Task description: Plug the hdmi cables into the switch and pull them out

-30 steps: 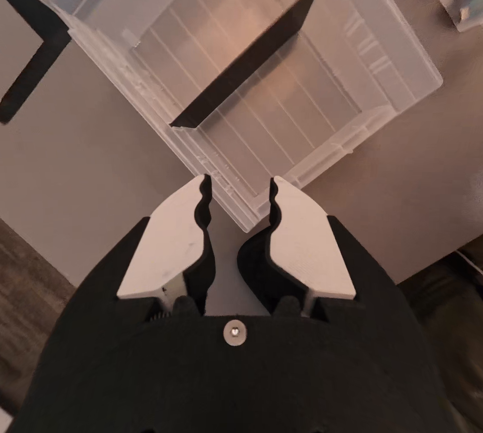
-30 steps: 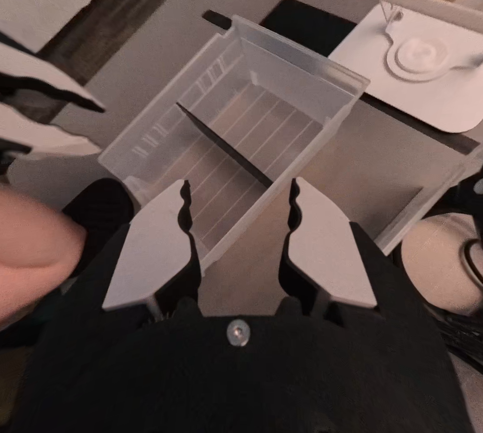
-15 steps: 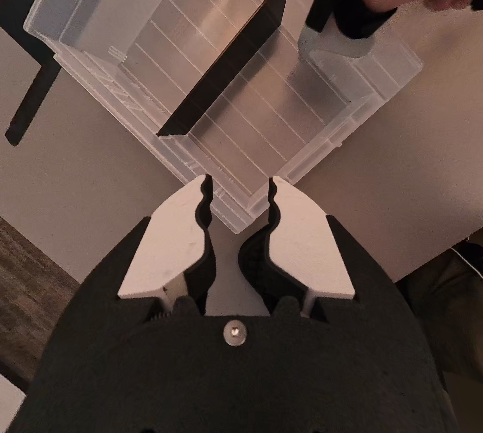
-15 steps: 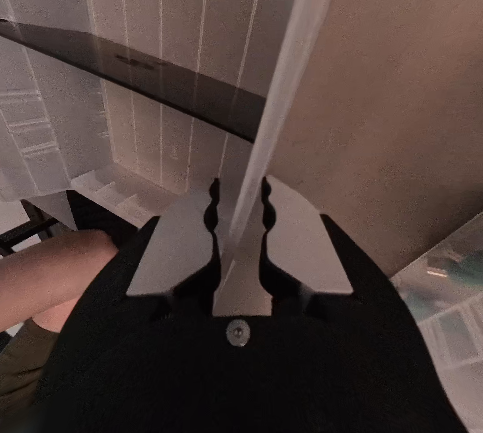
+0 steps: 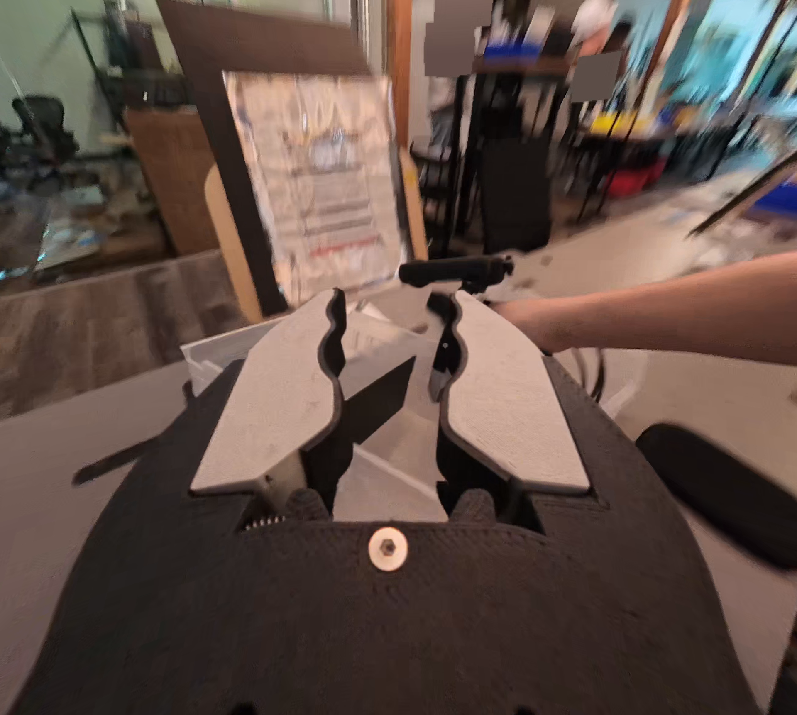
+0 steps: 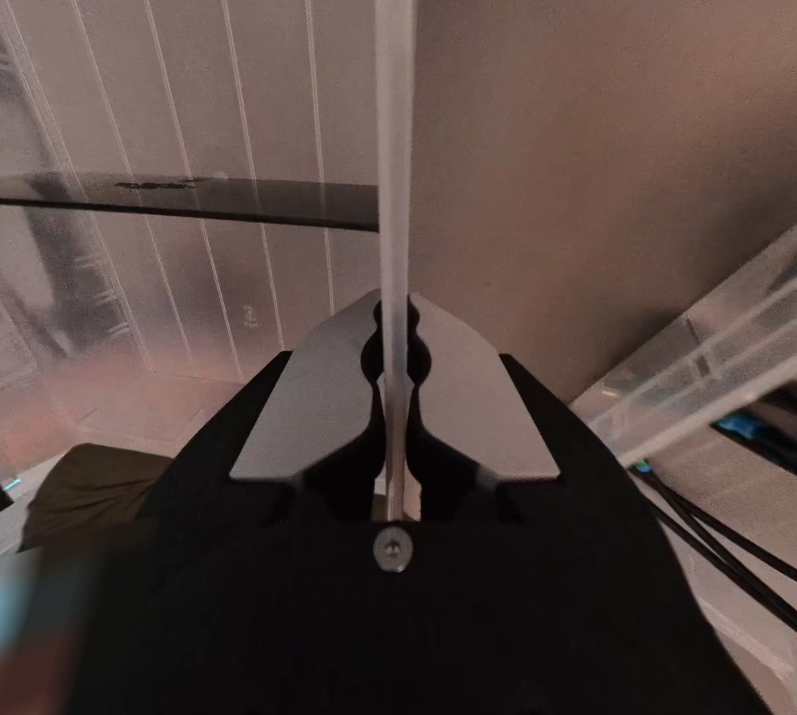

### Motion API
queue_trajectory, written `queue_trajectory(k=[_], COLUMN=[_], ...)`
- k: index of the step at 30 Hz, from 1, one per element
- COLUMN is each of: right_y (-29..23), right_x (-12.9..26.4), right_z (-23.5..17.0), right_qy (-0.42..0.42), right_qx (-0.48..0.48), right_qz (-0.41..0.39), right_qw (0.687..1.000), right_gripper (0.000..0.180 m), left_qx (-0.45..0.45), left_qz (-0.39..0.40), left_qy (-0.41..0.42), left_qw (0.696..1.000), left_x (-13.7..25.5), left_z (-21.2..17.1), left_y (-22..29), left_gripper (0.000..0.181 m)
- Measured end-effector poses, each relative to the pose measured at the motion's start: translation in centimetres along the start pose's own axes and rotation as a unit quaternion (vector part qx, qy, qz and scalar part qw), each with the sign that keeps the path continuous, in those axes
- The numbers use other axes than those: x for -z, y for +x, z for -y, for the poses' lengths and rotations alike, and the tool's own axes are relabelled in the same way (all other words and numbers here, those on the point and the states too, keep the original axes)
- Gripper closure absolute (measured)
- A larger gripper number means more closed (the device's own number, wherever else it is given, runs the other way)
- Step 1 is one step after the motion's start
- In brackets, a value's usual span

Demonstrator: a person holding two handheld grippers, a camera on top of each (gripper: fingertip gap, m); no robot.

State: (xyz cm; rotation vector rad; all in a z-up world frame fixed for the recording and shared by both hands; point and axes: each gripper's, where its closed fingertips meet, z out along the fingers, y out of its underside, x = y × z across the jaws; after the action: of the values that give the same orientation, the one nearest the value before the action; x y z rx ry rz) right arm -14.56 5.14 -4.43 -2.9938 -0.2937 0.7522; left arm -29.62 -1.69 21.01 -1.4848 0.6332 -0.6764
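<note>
Both grippers work at one clear plastic bin (image 6: pixel 181 99) on the beige surface (image 6: pixel 604 134). Right gripper (image 6: pixel 393 302) has its jaws pinching the bin's side wall (image 6: pixel 394 134) edge-on, beside the black divider (image 6: pixel 215 198). Left gripper (image 5: pixel 390 302) hangs over the bin, jaws spread, holding nothing. Black cables (image 6: pixel 733 556) lie at right; no switch shows.

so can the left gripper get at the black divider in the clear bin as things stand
Probably yes: the left gripper is open, and the black divider in the clear bin shows between its fingers with nothing across it.
</note>
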Motion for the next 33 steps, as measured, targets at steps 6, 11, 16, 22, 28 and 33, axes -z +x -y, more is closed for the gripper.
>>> queue_trajectory(k=[6, 11, 16, 22, 28, 33], right_y=[4.6, 16.3, 28.7, 38.4, 41.8, 42.1], right_x=[14.9, 27.0, 31.8, 29.5, 24.5, 21.7], right_z=[-2.2, -7.8, -17.1, -26.9, -30.0, -29.6], right_qy=[0.062, 0.192, 0.282, 0.301, 0.269, 0.231], right_qx=[-0.02, -0.118, -0.239, -0.344, -0.372, -0.357], right_qz=[-0.003, -0.07, -0.135, -0.169, -0.149, -0.147], right_qw=[0.998, 0.972, 0.919, 0.873, 0.876, 0.893], right_gripper=[0.174, 0.174, 0.174, 0.174, 0.174, 0.174], left_qx=[0.064, 0.149, 0.264, 0.324, 0.154, 0.091], left_qz=[-0.058, -0.227, -0.281, -0.312, -0.259, -0.276], left_qy=[0.094, -0.01, -0.208, -0.374, -0.453, -0.492], left_qw=[0.992, 0.962, 0.899, 0.811, 0.839, 0.821], left_x=[1.3, -5.6, -17.0, -20.7, -20.7, -18.9], left_z=[2.8, -1.1, -13.2, -25.5, -30.8, -29.7], left_y=[0.4, 5.0, 11.1, 17.4, 17.1, 15.0], left_gripper=[0.115, 0.09, 0.088, 0.1, 0.099, 0.146])
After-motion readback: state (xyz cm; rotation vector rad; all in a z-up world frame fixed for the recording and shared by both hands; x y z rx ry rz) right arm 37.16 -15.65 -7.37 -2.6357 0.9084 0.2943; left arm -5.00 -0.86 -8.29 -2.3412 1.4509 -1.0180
